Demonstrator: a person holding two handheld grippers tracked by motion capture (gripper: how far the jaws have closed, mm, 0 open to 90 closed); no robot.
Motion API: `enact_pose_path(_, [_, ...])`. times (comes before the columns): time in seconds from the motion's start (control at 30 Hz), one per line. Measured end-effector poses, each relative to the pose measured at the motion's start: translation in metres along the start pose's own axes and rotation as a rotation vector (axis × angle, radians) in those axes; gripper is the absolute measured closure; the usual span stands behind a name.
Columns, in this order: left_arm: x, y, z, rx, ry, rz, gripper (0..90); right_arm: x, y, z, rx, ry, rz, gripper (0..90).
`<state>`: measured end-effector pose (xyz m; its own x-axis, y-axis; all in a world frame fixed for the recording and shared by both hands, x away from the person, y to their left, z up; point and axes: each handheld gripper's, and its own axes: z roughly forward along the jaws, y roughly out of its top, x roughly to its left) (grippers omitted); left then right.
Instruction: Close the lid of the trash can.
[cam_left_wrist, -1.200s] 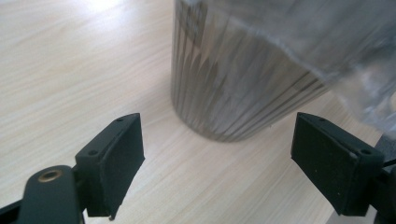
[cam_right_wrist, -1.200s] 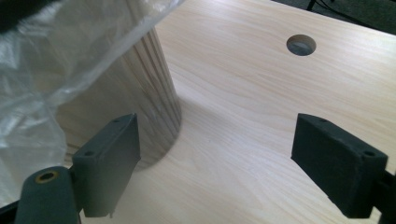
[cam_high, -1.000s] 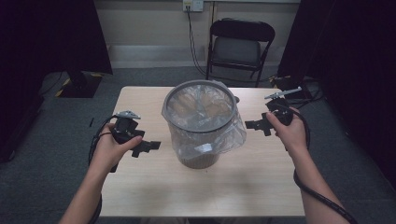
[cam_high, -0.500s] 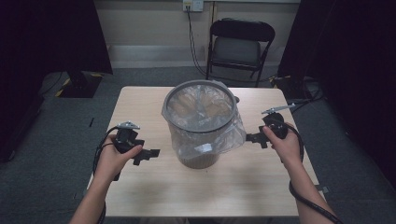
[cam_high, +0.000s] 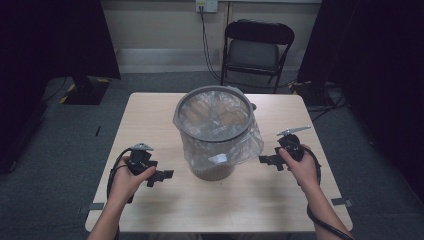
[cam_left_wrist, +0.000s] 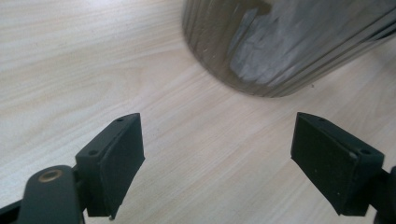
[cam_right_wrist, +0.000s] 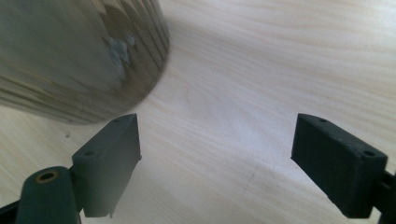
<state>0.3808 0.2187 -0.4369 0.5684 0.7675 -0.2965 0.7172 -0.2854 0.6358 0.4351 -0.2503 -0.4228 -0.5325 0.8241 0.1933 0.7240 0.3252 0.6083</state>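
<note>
Patience matters most here, I judge: the work in hand looks like taking hold of the clear plastic liner bag (cam_high: 235, 142) that drapes over the round grey ribbed bin (cam_high: 215, 167), and thin film like that will slip or tear if I snatch at it.

Nearest to me, the left hand-held gripper (cam_high: 165, 175) sits low over the pale wooden surface (cam_high: 150, 210), its jaws spread wide with nothing between them; in the left gripper view only bare wood lies between the black pads (cam_left_wrist: 119, 161), with the bin's base beyond. The right hand-held gripper (cam_high: 266, 161) is just beside the hanging skirt of the bag, also wide open and empty, touching nothing that I can see.

I'd bring each side in level toward the loose film below the rim, catch a good fold and not a single layer, and close gently. The bin stands mid-surface, between both hands. Farther off, a black folding chair (cam_high: 256, 50) stands by the wall.
</note>
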Motion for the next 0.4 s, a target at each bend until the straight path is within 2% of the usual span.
enact_pose_path(0.13, [0.002,-0.005,0.006,0.000,-0.001,-0.012,16.7,-0.002,-0.007,0.007,0.012,-0.002,-0.004,14.6])
enact_pose_path(0.4, [0.003,-0.007,0.007,-0.009,0.018,0.000,16.7,-0.004,-0.016,0.011,0.009,-0.006,-0.019,14.6])
